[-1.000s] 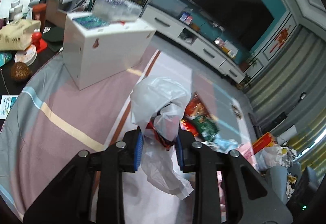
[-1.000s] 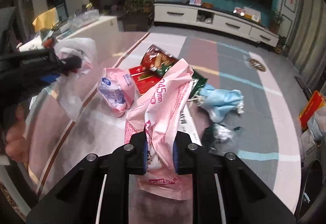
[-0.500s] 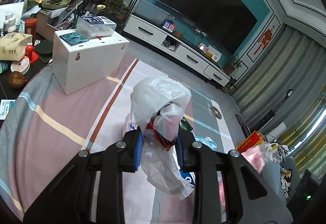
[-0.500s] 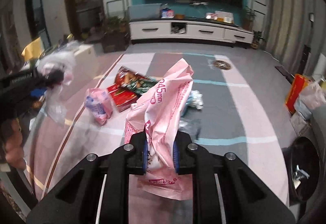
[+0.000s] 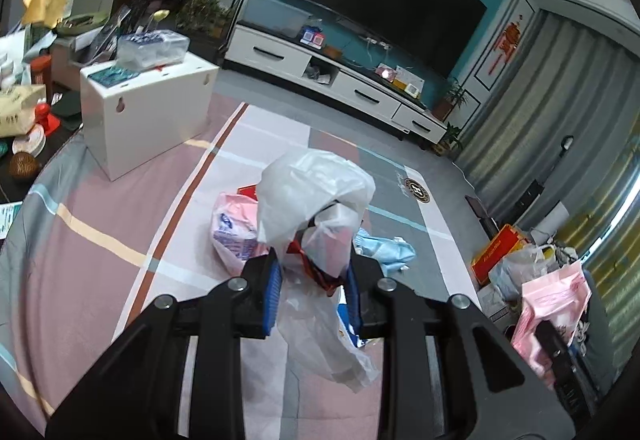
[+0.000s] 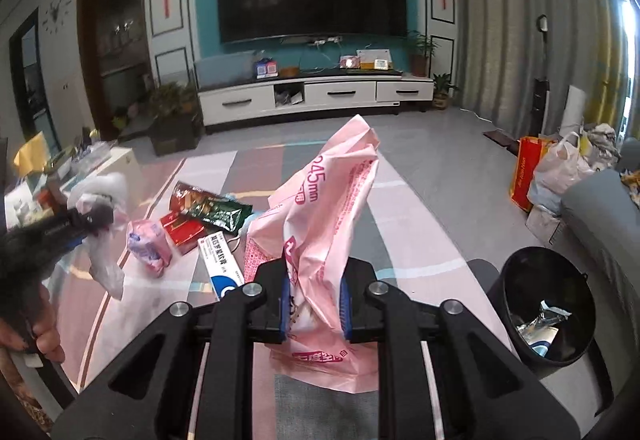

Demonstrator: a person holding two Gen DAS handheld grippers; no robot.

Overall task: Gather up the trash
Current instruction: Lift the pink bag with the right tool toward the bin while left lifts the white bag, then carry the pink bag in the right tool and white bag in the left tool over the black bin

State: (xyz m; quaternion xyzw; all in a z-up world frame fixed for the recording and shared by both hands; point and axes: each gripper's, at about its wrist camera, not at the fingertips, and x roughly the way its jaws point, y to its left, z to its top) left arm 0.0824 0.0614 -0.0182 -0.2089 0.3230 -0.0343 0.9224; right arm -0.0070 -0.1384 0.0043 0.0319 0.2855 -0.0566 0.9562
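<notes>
My left gripper (image 5: 312, 280) is shut on a clear plastic bag (image 5: 312, 199) with a red strip and holds it above the striped rug (image 5: 100, 240). It also shows at the left of the right wrist view (image 6: 96, 220). My right gripper (image 6: 314, 296) is shut on a pink plastic bag (image 6: 328, 207), also seen at the right of the left wrist view (image 5: 552, 304). A black trash bin (image 6: 548, 304) with some wrappers inside stands to its lower right. On the rug lie a pink pack (image 6: 150, 246), a red and green snack bag (image 6: 208, 209), a white and blue box (image 6: 220, 264) and a blue mask (image 5: 384, 248).
A white box (image 5: 148, 115) with a clear container on top stands at the rug's left. A white TV cabinet (image 6: 312, 95) lines the far wall. A grey sofa (image 6: 600, 215), a red bag (image 6: 528, 171) and full plastic bags (image 6: 560, 167) are at the right.
Both grippers have risen and tilted up with their bags. The right one has swung right, so the black bin has come into view. The pink bag now shows in the left wrist view.
</notes>
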